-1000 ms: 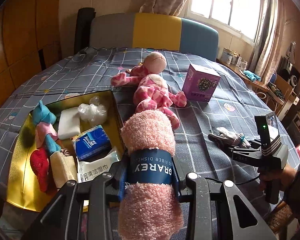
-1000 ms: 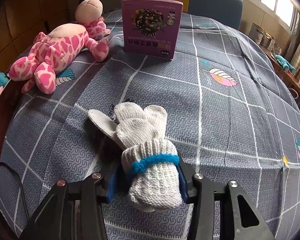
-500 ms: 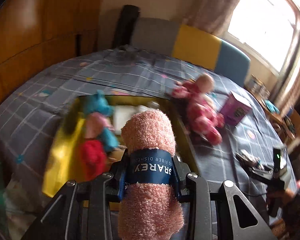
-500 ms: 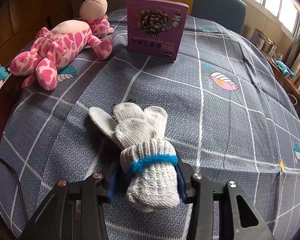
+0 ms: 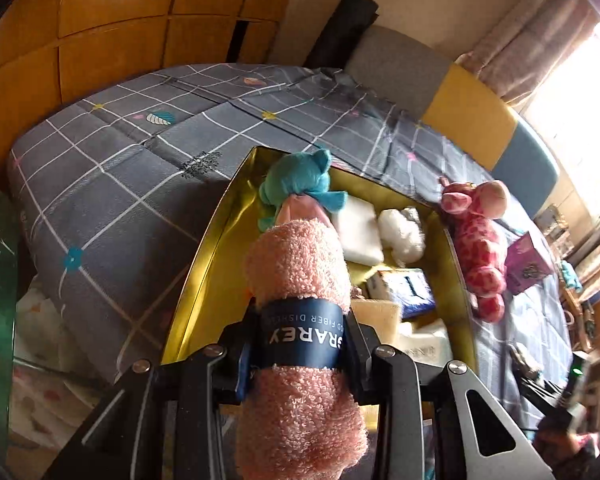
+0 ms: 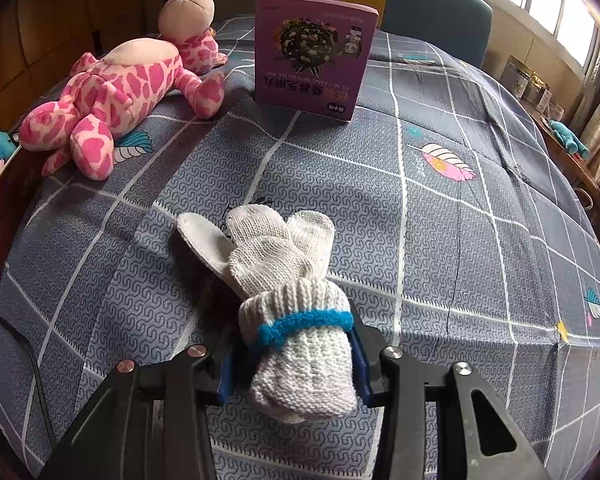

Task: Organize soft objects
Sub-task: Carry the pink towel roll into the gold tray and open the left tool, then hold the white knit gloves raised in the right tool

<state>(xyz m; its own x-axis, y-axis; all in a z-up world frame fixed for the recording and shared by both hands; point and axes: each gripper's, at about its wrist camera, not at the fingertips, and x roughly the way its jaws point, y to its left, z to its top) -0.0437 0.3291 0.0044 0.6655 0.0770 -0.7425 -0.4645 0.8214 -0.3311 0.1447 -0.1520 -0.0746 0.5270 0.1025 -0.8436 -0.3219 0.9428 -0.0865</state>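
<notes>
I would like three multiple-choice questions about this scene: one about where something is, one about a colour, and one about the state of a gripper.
1. Where does the purple box stand?
A. inside the gold box
B. on the bed cover, beside the pink spotted toy
C. on the floor

2. What colour is the band around the white gloves?
A. blue
B. red
C. yellow

3. What is the left gripper doing?
A. it is open and empty
B. it is shut on a tissue pack
C. it is shut on the pink towel roll

Answers:
1. B: the right wrist view shows it upright on the bed cover, next to the pink spotted toy, outside the gold box.
2. A: a blue band circles the cuffs.
3. C: its pads press the dark label of the pink towel roll.
</notes>
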